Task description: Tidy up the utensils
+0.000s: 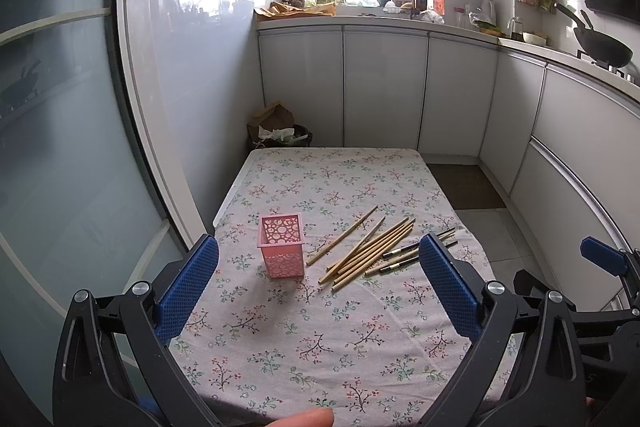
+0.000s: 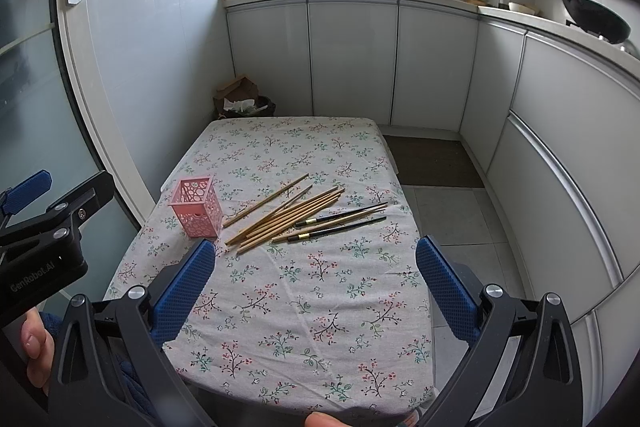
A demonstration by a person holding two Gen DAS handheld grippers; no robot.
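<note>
A pink perforated holder (image 1: pixel 281 246) (image 2: pixel 197 207) stands upright on the floral tablecloth, with nothing visible inside. To its right lies a loose pile of several bamboo chopsticks (image 1: pixel 368 251) (image 2: pixel 285 214), and beside them are dark-handled chopsticks (image 1: pixel 416 251) (image 2: pixel 340 221). My left gripper (image 1: pixel 318 285) hovers open over the near part of the table, short of the holder. Open too, my right gripper (image 2: pixel 314 289) hangs above the near table edge, short of the chopsticks. Neither holds anything.
The small table (image 2: pixel 304 327) fills a narrow kitchen. White cabinets (image 2: pixel 400 59) run along the back and right. A bin with paper (image 2: pixel 244 105) sits behind the table's far left corner. A glass door (image 1: pixel 60 147) is on the left. A wok (image 2: pixel 596 15) rests on the counter.
</note>
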